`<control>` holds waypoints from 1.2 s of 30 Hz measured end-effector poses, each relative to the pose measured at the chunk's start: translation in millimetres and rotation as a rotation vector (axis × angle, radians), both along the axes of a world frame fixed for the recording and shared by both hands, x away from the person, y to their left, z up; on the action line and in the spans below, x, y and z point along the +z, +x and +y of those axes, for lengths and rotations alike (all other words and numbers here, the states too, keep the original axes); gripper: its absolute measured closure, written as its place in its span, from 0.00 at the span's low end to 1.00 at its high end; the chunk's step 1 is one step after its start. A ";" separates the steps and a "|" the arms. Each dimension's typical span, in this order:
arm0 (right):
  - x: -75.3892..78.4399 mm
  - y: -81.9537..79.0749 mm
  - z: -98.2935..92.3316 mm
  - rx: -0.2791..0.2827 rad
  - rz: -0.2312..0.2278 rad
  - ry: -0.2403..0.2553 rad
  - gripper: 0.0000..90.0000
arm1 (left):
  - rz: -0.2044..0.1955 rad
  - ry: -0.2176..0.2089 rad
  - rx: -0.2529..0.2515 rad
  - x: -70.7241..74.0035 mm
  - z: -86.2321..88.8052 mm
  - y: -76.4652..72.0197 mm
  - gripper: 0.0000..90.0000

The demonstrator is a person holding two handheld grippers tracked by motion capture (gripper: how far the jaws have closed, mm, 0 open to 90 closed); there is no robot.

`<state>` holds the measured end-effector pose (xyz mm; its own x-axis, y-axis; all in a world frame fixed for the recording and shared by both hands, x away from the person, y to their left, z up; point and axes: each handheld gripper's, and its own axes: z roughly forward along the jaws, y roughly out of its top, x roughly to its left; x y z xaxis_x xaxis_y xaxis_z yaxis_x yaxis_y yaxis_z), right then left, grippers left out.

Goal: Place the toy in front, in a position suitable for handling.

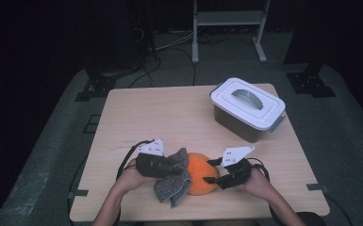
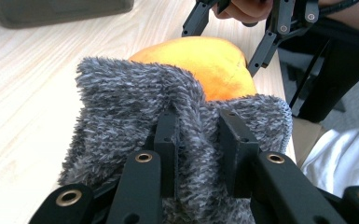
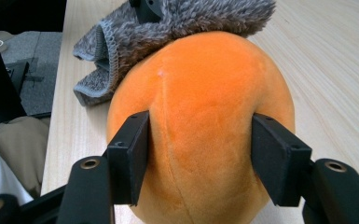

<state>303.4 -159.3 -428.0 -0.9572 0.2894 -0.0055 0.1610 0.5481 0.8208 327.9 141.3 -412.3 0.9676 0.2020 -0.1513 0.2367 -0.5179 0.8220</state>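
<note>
Orange plush fruit (image 3: 200,126) lay clamped between the right gripper (image 1: 212,170) jaws — long axis along them; grey cloth (image 2: 135,126) (pinched by the left gripper (image 2: 200,149)) was pressed against it on the wooden table (image 1: 136,117).

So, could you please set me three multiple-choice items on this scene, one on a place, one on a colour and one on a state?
1. Where does the lidded box stand on the table?
A. far right part
B. near left corner
C. between the grippers

2. What colour is the soft fruit toy?
A. green
B. orange
C. blue

3. How does the left gripper stand?
A. wide open over bare wood
C. shut on the grey cloth
B. resting on the box lid

Key: 1 A, the high view shows the box far and right of both hands. 2 B, the toy is orange in both gripper views. 3 C, the left gripper view shows cloth bunched between its jaws.
</note>
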 end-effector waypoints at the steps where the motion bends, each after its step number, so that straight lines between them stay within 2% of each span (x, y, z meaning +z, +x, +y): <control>1: 0.4 0.3 0.8 -0.004 -0.001 -0.001 0.43 | -0.002 0.000 -0.004 0.7 -1.1 -0.4 0.79; 3: 0.6 0.8 1.6 -0.007 -0.001 -0.003 0.43 | -0.013 -0.003 -0.022 3.3 -6.6 -3.5 0.79; 6: 0.1 0.8 1.5 -0.008 -0.004 -0.001 0.43 | -0.024 -0.026 -0.085 7.2 -18.8 -10.4 0.79; 8: 0.3 0.8 1.4 -0.005 -0.008 -0.008 0.43 | -0.047 0.006 -0.103 8.6 -25.5 -13.2 0.79; 9: 0.5 1.0 1.0 -0.002 -0.013 -0.017 0.43 | -0.046 0.007 -0.104 8.5 -25.9 -13.0 0.79; 10: 0.6 1.2 0.2 -0.002 -0.015 -0.020 0.43 | -0.037 0.003 -0.099 8.0 -24.6 -12.3 0.79; 16: -0.3 6.1 -5.7 -0.018 0.003 -0.017 0.44 | -0.028 0.042 -0.055 0.1 -8.1 -4.8 0.79; 19: -2.4 12.2 -13.9 -0.040 0.027 -0.012 0.45 | -0.008 0.056 -0.025 -6.1 8.6 1.1 0.79; 20: -2.4 12.2 -13.9 -0.040 0.027 -0.012 0.45 | -0.008 0.056 -0.025 -6.1 8.6 1.1 0.79; 21: -2.5 14.6 -18.4 -0.059 0.036 0.001 0.46 | 0.006 0.039 -0.014 -7.3 13.8 3.4 0.79; 25: -2.3 14.9 -18.7 -0.060 0.028 0.004 0.47 | 0.012 0.018 -0.009 -7.2 14.8 4.7 0.79; 28: -2.1 13.4 -16.3 -0.055 0.023 0.004 0.48 | 0.009 -0.004 -0.034 -6.7 6.7 2.4 0.79; 30: -1.9 12.5 -14.1 -0.054 0.018 0.001 0.48 | -0.005 -0.001 -0.053 -4.3 -0.5 0.1 0.79; 33: -1.7 9.8 -9.0 -0.046 0.006 0.003 0.48 | -0.025 -0.027 -0.093 2.2 -13.2 -6.4 0.79; 36: -0.6 6.4 -3.4 -0.032 -0.014 -0.006 0.49 | -0.051 -0.001 -0.115 5.9 -22.4 -10.5 0.79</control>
<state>309.8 -162.7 -428.5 -0.9472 0.3201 -0.0210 0.1668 0.5476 0.8199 317.4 118.8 -406.4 0.9908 0.0895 -0.1016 0.1340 -0.5380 0.8322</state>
